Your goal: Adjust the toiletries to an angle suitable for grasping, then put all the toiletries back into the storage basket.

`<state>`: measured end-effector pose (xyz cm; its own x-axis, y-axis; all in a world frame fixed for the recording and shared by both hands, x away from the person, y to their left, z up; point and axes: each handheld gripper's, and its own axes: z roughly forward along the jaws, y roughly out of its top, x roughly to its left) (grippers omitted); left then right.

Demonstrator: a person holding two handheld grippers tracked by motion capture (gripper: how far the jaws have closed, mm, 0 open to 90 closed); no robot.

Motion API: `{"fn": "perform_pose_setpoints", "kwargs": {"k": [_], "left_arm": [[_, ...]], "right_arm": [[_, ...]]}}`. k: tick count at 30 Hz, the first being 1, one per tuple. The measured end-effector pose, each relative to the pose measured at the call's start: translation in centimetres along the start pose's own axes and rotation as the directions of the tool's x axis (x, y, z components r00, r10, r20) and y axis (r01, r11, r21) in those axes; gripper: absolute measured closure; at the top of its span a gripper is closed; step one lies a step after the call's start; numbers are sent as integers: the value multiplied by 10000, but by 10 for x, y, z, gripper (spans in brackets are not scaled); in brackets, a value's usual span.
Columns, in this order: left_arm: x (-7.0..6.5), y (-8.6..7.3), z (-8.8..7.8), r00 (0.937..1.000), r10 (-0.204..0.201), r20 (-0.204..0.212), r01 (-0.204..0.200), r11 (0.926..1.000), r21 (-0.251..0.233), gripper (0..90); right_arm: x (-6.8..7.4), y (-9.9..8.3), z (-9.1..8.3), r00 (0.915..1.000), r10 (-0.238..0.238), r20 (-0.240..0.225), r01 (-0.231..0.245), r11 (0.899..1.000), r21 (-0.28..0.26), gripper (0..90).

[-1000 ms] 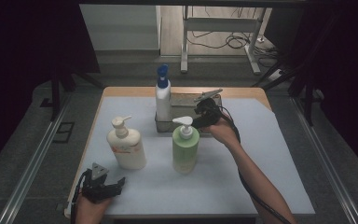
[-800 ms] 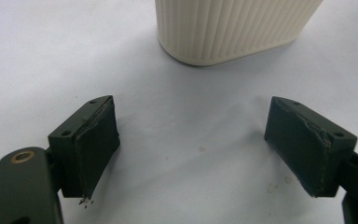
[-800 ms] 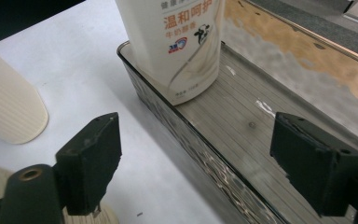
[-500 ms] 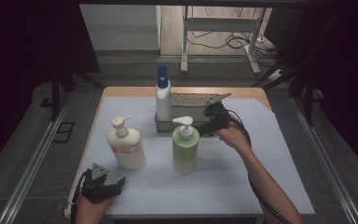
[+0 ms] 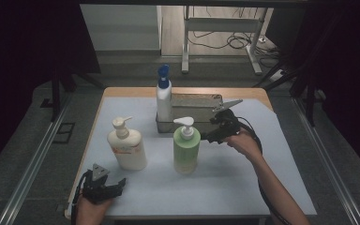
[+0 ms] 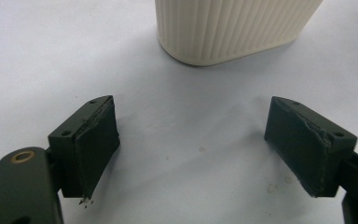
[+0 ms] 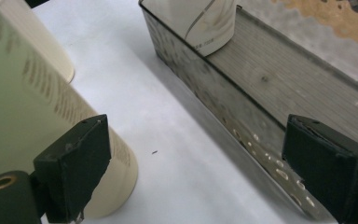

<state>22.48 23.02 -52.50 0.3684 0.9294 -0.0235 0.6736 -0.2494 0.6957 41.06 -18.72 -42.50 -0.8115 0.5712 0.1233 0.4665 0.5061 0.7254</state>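
Right tool [image 5: 214, 132]: jaws spread wide with nothing pinched between them; they have just been opening. In the right gripper view the green bottle [image 7: 32, 112] stands just beside the left-hand jaw and the tray wall [image 7: 223, 112] lies near the other.
Left tool [image 5: 104, 186]: jaws spread and empty, low over the near left of the desk [image 5: 243, 183], facing the foot of the cream bottle [image 6: 233, 28].
Green bottle [image 5: 186, 149]: upright on the desk's middle, just in front of the metal tray [image 5: 194, 102].
Handling: likely a plastic pump bottle with liquid inside, so fairly heavy low down, smooth and somewhat slippery, and walls that give under a hard squeeze; how full it is I cannot tell.
Where to hold: across the broad body at mid height, jaws square to the flat sides; the pump head [image 5: 183, 123] is too thin and wobbly to lift by.
White bottle with blue cap [image 5: 163, 96]: stands upright in the tray's left end.
Cream bottle [image 5: 126, 145]: upright, left of the green one, apart from it.
Change: a second ago the right tool sat higher by the green bottle's pump, close to the tray; it has since slid toward the right and a little nearer the person, and now points at the bottle's body. The left tool and all three bottles have kept their places.
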Motion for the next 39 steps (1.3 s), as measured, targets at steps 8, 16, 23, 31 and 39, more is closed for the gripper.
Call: {"fn": "perform_pose_setpoints", "kwargs": {"k": [8,16,23,31,39], "left_arm": [[0,0,0,10000,1,-1,-1,10000,1,170],[0,0,0,10000,-9,1,9,10000,-2,170],[0,0,0,10000,31,-9,-30,10000,13,170],[0,0,0,10000,-22,-21,21,10000,-27,170],[0,0,0,10000,-18,-23,18,10000,-25,170]], "right_arm": [[3,-13,-11,9999,-114,-26,114,9996,-257,40],[10,-27,-20,9999,-125,-107,119,9985,-536,34],[21,-34,-28,9992,-380,-104,368,9950,-923,34],[34,-41,-31,9975,-544,-443,514,9965,-662,43],[48,-47,-29,9918,-491,-1178,431,9977,-531,19]]}}
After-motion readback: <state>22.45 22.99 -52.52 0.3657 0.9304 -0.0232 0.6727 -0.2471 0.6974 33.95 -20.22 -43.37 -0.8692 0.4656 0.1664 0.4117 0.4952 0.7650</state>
